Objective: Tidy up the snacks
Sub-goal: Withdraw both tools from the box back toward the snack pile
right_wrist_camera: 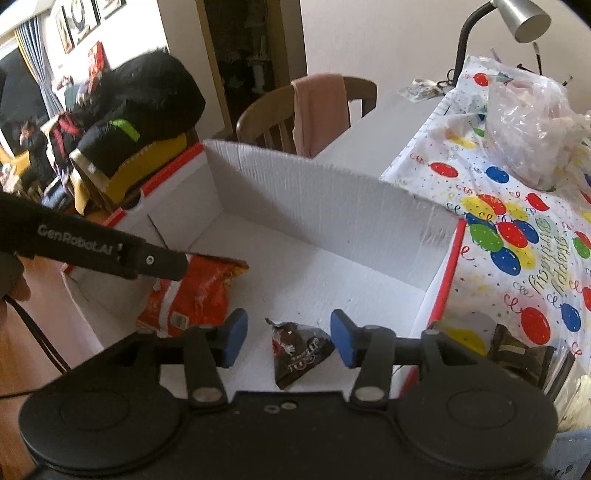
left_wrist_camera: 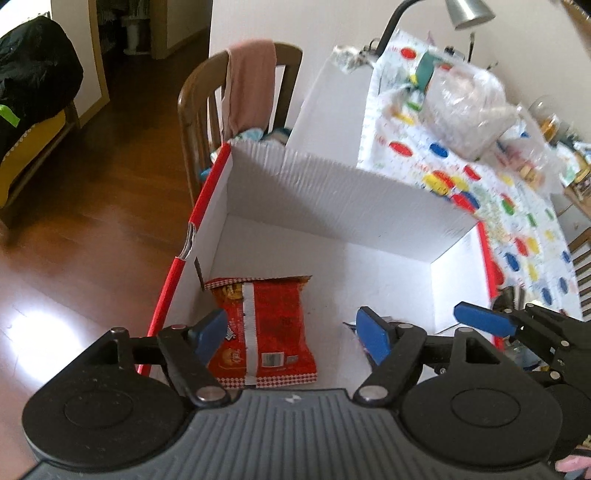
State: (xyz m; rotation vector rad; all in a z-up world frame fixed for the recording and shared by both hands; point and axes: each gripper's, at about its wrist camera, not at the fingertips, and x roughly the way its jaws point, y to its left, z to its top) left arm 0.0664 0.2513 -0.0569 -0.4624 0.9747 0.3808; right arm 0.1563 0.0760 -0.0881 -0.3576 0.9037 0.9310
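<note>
A white cardboard box [left_wrist_camera: 332,192] with red outer sides stands open below both grippers. On its floor at the left lies a red snack bag [left_wrist_camera: 273,314], flat with its back seam up. My left gripper [left_wrist_camera: 291,332] hovers over that bag, open, with its blue pads apart and nothing pressed between them. In the right wrist view a small dark brown packet [right_wrist_camera: 295,350] rests on the floor of the box [right_wrist_camera: 314,203] between the pads of my right gripper [right_wrist_camera: 289,341], which is open and not pressing it. The red bag [right_wrist_camera: 199,295] shows there too, partly hidden by the left gripper's arm.
A wooden chair [left_wrist_camera: 195,96] with a pink cloth [left_wrist_camera: 251,85] stands behind the box. To the right lies a balloon-print tablecloth [right_wrist_camera: 517,240] bearing a clear plastic bag [right_wrist_camera: 528,122] and a desk lamp [right_wrist_camera: 517,18]. More dark packets [right_wrist_camera: 517,354] sit outside the box. Wood floor [left_wrist_camera: 74,240] spreads left.
</note>
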